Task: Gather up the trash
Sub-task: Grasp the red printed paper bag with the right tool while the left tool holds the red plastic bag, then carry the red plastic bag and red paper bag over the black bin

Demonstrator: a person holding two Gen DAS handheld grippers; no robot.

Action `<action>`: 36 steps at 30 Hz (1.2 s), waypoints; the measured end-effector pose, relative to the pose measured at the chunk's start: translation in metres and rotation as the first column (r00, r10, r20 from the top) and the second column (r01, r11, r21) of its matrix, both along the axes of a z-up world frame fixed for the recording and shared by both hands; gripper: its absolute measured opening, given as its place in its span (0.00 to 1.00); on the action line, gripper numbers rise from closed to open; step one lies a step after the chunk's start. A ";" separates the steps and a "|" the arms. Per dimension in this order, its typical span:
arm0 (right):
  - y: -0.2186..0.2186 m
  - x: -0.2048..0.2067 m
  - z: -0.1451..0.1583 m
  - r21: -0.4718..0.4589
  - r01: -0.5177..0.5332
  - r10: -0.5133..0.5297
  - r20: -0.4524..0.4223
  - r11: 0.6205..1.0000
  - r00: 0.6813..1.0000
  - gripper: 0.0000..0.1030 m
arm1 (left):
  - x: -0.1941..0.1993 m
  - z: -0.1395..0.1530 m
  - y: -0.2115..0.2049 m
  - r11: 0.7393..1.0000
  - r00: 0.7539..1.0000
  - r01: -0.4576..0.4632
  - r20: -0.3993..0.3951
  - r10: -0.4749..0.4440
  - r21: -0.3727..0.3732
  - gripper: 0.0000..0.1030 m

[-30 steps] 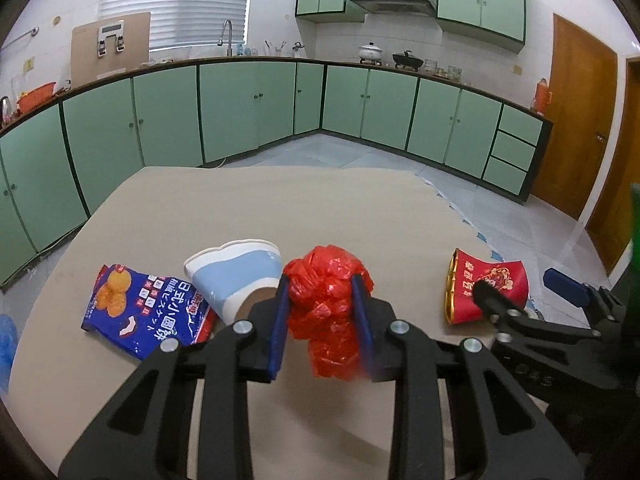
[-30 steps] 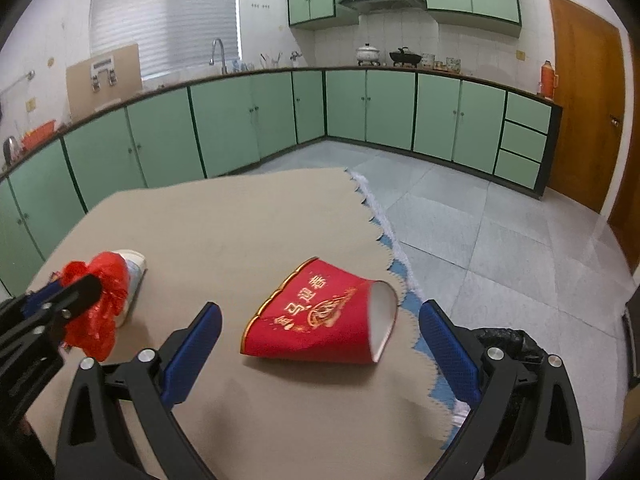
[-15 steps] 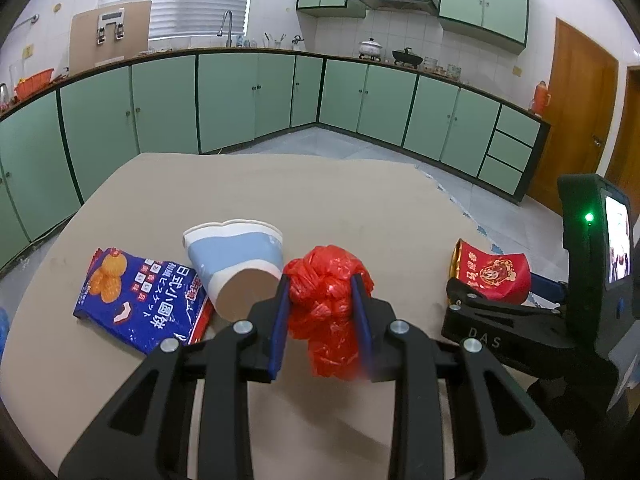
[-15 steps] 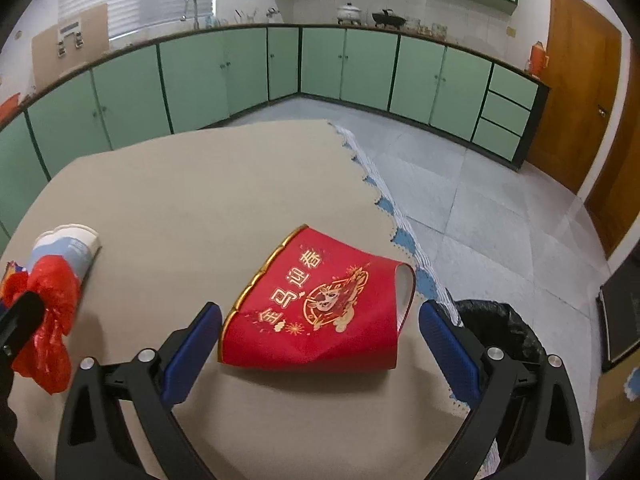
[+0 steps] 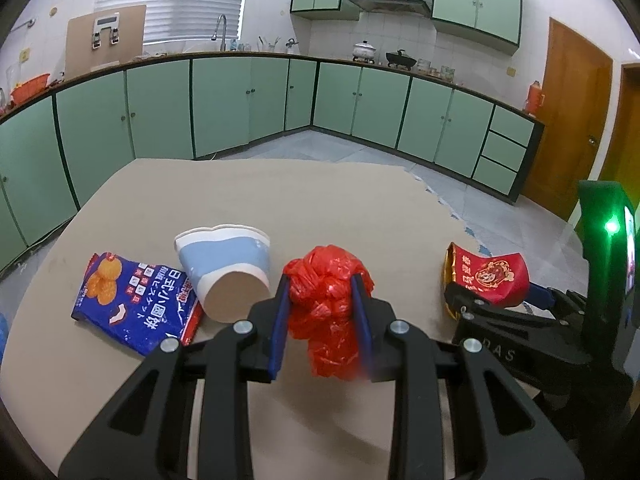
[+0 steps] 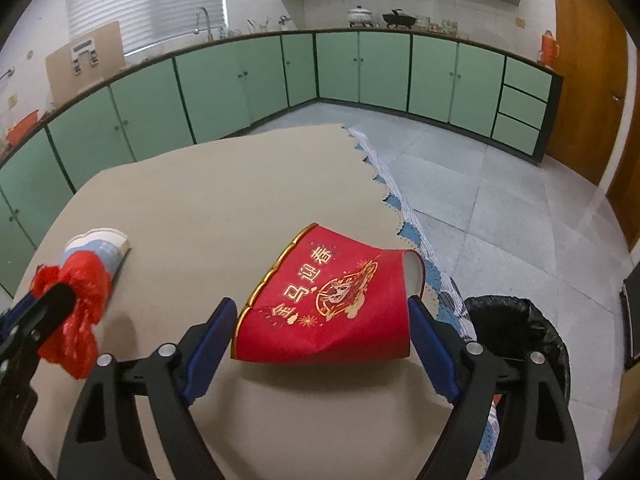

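A broad beige cloth-covered worktop (image 5: 248,208) with a scalloped blue-and-white edge carries all the trash. Off its right edge, on the tiled floor, stands a bin lined with a black plastic bag (image 6: 516,336). On the worktop's left part lies a flat blue snack packet printed with orange biscuits (image 5: 132,300), and touching its right edge is a blue-and-white paper cup (image 5: 228,268) tipped on its side with its brown base toward the camera. A flattened red paper cup with gold lettering (image 6: 332,304) lies near the worktop's right edge; the right hand-held gripper (image 6: 320,344) is spread wide around it, a blue pad just beside each end, though whether the pads touch the cup cannot be told. The left hand-held gripper (image 5: 320,312) is closed on a crumpled red plastic bag (image 5: 328,304), its blue pads pressed into both sides of the bundle, which hangs just right of the blue-and-white cup.
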State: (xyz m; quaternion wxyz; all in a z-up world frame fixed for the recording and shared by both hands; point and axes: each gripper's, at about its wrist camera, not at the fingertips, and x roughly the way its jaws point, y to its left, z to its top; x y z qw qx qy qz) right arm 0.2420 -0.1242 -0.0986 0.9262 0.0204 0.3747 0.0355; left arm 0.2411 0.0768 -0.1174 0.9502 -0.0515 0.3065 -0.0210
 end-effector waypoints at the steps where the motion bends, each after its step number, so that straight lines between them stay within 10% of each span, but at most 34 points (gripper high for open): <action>1: -0.002 -0.003 0.002 0.002 -0.002 0.002 0.008 1.000 1.000 0.80 | -0.001 0.000 0.000 1.000 1.000 0.003 0.002 -0.003 0.000 0.27; 36: -0.013 -0.020 -0.010 0.001 -0.063 0.063 -0.078 0.998 0.995 0.82 | -0.007 0.006 -0.014 0.999 0.999 0.033 0.008 -0.033 0.025 0.27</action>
